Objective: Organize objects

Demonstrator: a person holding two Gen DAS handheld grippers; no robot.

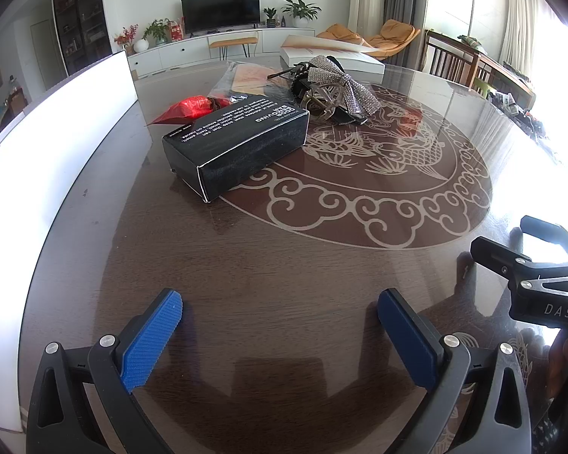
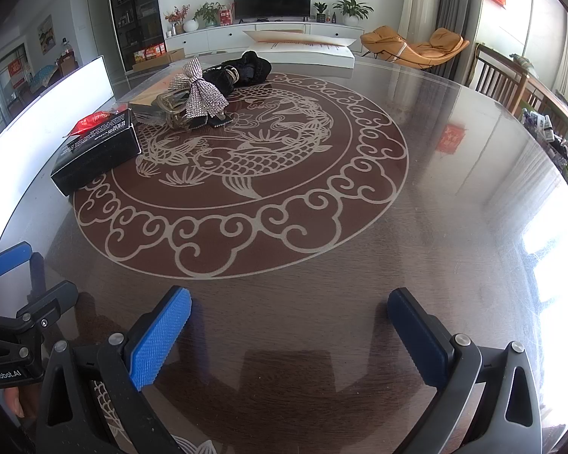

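Observation:
A black box with white print (image 1: 234, 147) lies on the dark round table (image 1: 284, 283), left of the fish pattern; it also shows in the right wrist view (image 2: 94, 151). Behind it are a red foil packet (image 1: 187, 109), a clear bag with a tan card (image 1: 242, 79), and a rhinestone bow (image 1: 340, 83) on clear and black hair clips (image 2: 197, 94). My left gripper (image 1: 280, 325) is open and empty near the table's front. My right gripper (image 2: 289, 325) is open and empty beside it.
A white panel (image 1: 56, 143) stands along the table's left edge. A large white flat box (image 1: 333, 55) lies at the table's far side. Wooden chairs (image 2: 511, 79) stand at the right. The right gripper's body (image 1: 541, 276) shows at the left view's right edge.

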